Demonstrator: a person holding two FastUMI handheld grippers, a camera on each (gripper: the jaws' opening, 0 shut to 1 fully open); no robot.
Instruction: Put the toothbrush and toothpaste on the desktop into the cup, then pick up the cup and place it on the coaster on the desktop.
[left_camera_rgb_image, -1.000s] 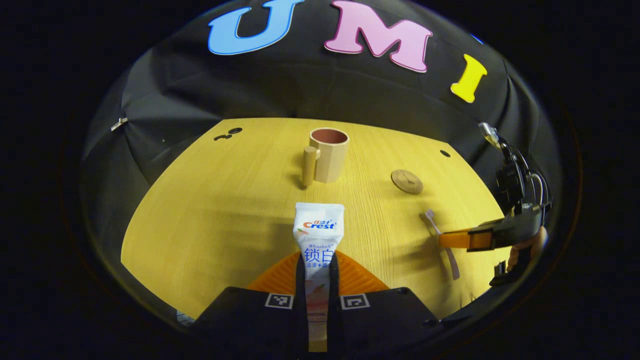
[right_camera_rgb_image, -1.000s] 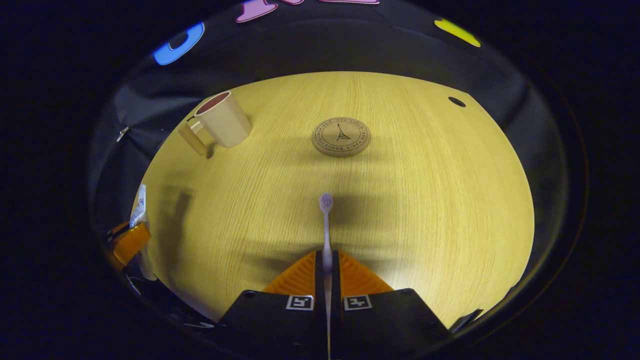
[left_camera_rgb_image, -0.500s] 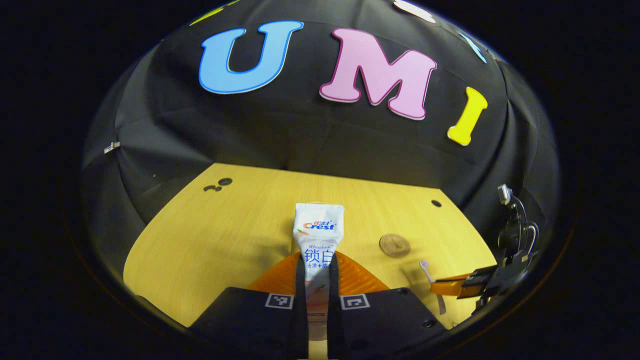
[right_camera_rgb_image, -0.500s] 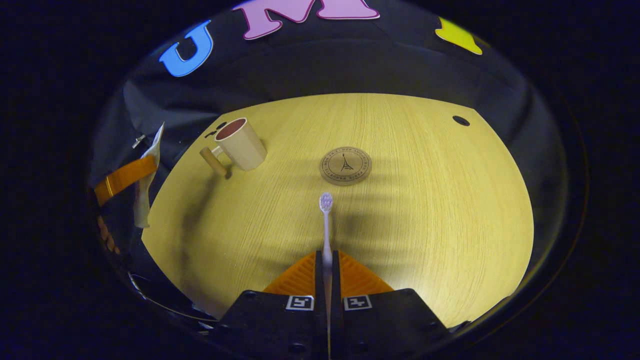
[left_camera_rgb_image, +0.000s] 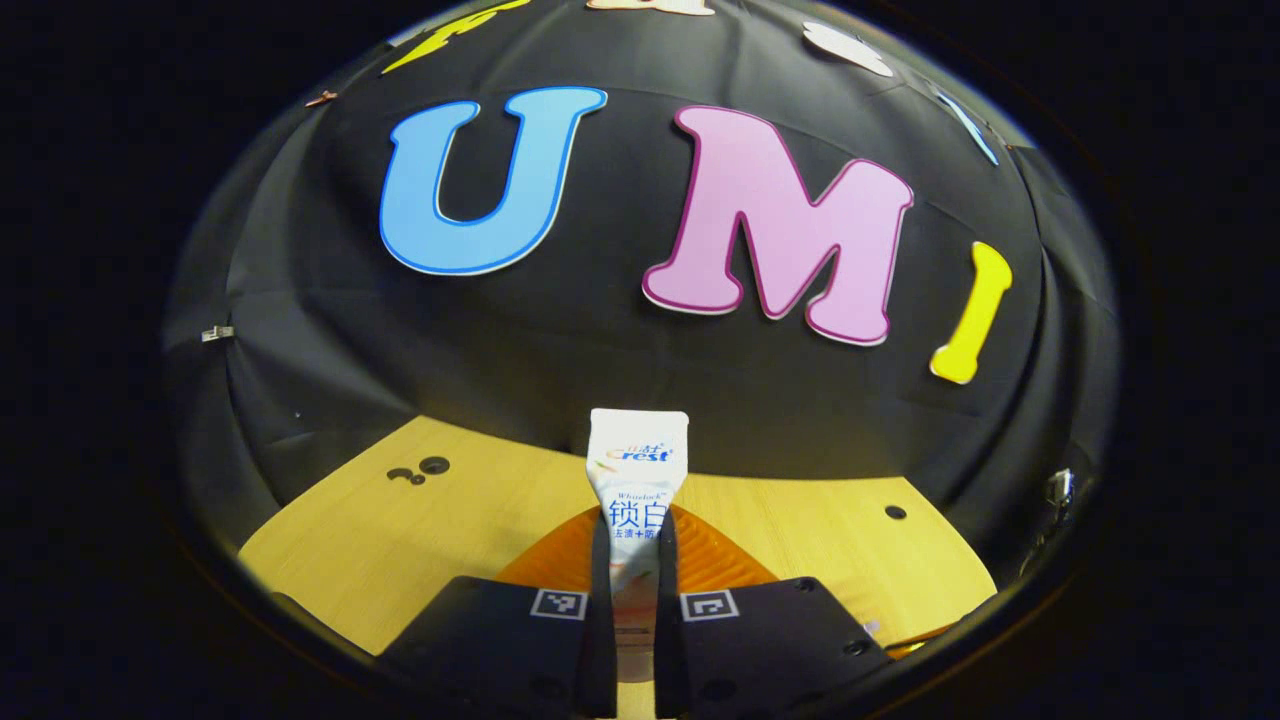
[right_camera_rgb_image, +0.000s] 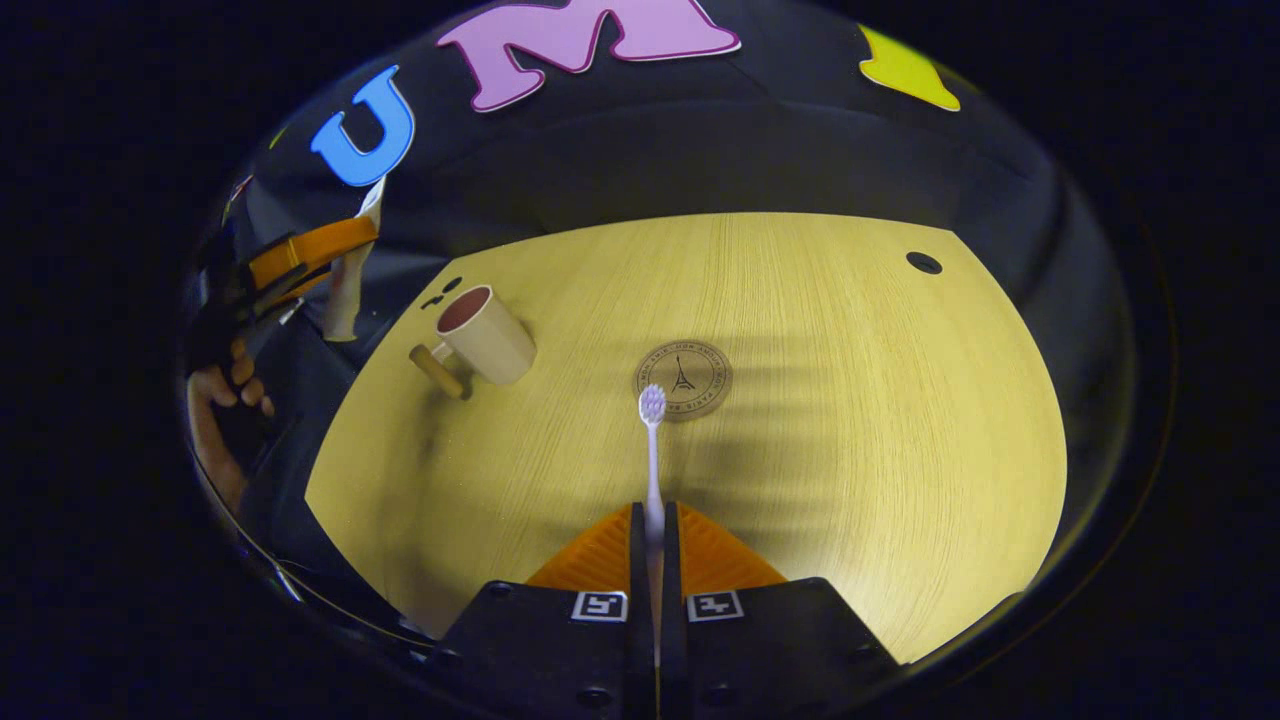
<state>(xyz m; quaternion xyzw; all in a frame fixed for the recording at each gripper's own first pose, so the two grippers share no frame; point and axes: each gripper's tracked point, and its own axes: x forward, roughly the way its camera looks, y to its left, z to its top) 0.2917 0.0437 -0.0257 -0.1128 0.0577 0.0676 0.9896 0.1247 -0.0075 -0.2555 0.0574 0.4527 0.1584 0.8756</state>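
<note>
- desk (right_camera_rgb_image: 850, 420): wood-grain, below both tongs.
- cup (right_camera_rgb_image: 487, 335): upright, far left ahead of right tongs (right_camera_rgb_image: 655, 545); looks rigid, light, take it by the side handle.
- coaster (right_camera_rgb_image: 683, 379): flat, just beyond the brush head.
- toothpaste tube (left_camera_rgb_image: 637, 480): soft, squashy; left tongs (left_camera_rgb_image: 634, 560) clenched on its lower body, raised, aimed at the wall.
- toothbrush (right_camera_rgb_image: 652, 450): thin, stiff, light; right tongs clamped on its handle, head forward, tilted down over desk.

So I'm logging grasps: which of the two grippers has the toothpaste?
The left gripper: its fingers pinch the white toothpaste tube, held up off the desktop. The right gripper instead clamps the toothbrush.
</note>
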